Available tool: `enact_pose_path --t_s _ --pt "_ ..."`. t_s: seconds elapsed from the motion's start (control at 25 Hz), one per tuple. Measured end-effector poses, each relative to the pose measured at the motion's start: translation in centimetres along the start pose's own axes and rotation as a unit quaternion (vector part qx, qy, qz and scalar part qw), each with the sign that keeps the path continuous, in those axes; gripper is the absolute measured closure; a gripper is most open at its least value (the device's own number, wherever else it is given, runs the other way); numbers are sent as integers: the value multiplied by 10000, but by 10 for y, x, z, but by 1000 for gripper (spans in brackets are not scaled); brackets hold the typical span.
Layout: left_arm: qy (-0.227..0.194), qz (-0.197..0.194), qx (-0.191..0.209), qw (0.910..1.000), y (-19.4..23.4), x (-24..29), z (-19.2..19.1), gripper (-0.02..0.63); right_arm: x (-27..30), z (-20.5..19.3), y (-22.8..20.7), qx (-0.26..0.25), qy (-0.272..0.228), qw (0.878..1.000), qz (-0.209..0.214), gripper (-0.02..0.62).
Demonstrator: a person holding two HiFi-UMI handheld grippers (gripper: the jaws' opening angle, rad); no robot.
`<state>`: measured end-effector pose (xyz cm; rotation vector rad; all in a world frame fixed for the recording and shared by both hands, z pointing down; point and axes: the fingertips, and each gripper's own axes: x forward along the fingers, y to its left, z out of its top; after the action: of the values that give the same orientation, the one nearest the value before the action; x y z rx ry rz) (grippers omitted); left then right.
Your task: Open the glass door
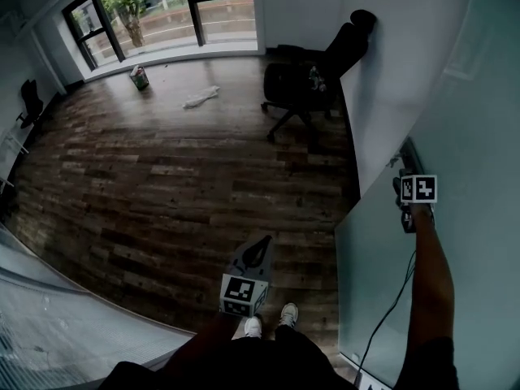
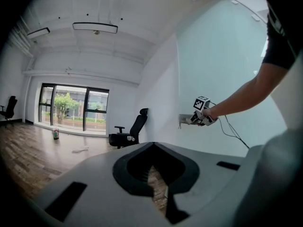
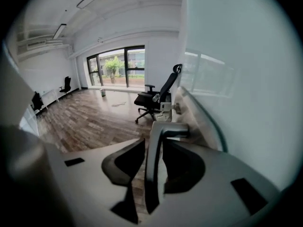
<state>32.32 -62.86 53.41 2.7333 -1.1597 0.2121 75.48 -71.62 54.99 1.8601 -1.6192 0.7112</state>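
Observation:
The frosted glass door (image 1: pixel 378 283) stands at my right, next to the white wall. Its dark lever handle (image 1: pixel 405 156) sticks out near the door's far edge. My right gripper (image 1: pixel 404 195) is at that handle. In the right gripper view the handle (image 3: pixel 152 164) runs between the jaws of the right gripper (image 3: pixel 158 148), with slim gaps on both sides, so the pads do not press on it. The left gripper view shows the right gripper (image 2: pixel 196 120) at the handle (image 2: pixel 183 118). My left gripper (image 1: pixel 258 249) hangs over the floor, shut and empty, well left of the door.
A black office chair (image 1: pixel 313 75) stands against the wall beyond the door. Large windows (image 1: pixel 154 10) line the far side. A small can (image 1: pixel 140 77) and a white rag (image 1: pixel 201 97) lie on the wood floor. A glass panel (image 1: pixel 65 315) is at the lower left.

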Motion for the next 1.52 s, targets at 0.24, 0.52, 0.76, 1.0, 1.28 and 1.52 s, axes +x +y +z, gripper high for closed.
enact_pose_path --t_s 0.24,0.52,0.76,1.0,1.28,1.52 --pt "-83 -111 39 9999 3 -29 1 603 -65 -7 -8 46 -1182 9882 -973 482" --pt "-172 -329 47 9993 -3 -72 -5 603 -175 -50 88 -453 -2511 9637 -788 522" --pt "-125 -348 -5 9993 -6 -113 -18 603 -232 -125 197 -48 -2894 9572 -66 578" --pt "-232 -237 120 9994 -27 -177 -18 603 -295 -183 290 -420 -3219 9458 77 580" --pt "-407 46 240 9989 -84 -266 -32 603 -375 -254 316 -285 -3355 9412 275 580" --pt "-430 526 280 9973 -134 -367 -60 603 -452 -342 334 -242 -3387 9389 569 580"
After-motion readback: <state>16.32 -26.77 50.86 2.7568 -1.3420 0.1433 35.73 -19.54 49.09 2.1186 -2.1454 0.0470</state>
